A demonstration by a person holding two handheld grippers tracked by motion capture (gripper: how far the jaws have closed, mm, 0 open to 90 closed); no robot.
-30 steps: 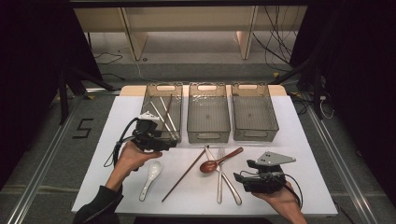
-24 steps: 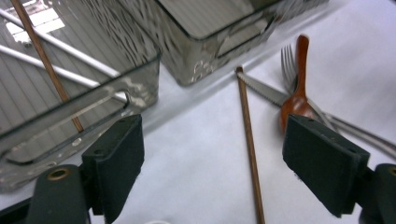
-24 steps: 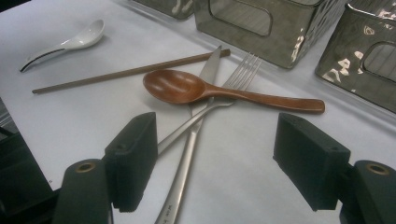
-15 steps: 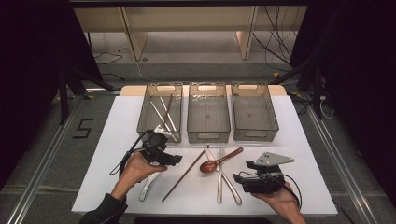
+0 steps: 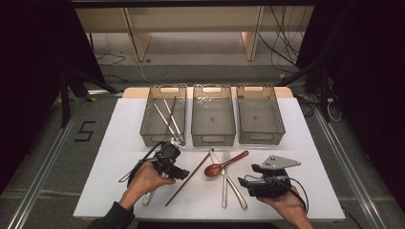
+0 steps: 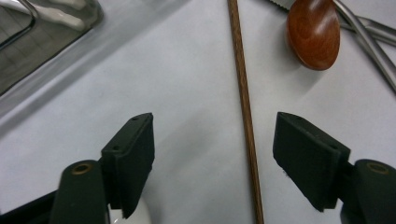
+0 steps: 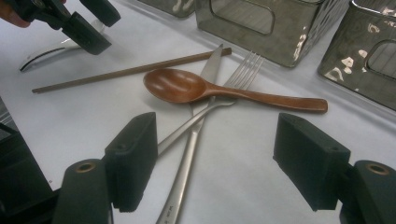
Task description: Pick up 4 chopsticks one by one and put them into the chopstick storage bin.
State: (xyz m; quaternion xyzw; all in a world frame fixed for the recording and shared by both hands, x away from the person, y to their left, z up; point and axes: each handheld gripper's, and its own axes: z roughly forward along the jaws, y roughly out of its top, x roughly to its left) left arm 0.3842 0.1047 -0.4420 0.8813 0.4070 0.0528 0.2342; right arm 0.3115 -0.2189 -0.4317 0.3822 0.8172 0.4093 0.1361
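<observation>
While the left gripper [image 5: 177, 170] hangs low over the white table [image 5: 119, 143] near its front edge, its jaws stand apart, having just been closing, with the brown chopstick [image 6: 243, 102] lying flat between them, nearer one pad and touched by neither. Wooden spoon [image 5: 224, 164]: just beside the chopstick toward the middle of the front edge, its bowl resting across a steel knife [image 5: 229, 179] and a steel fork [image 5: 224, 183], which cross one another. White ceramic spoon [image 5: 147, 198]: partly hidden under the left hand, by the front edge. Right gripper [image 5: 248, 183]: held at the front right, jaws wide apart and gripping nothing, pointing toward the crossed cutlery. Three clear bins along the back edge: the left bin [image 5: 160, 133] holds pale chopsticks [image 5: 167, 117]; the middle bin [image 5: 213, 138] and right bin [image 5: 261, 136] show bare floors.
</observation>
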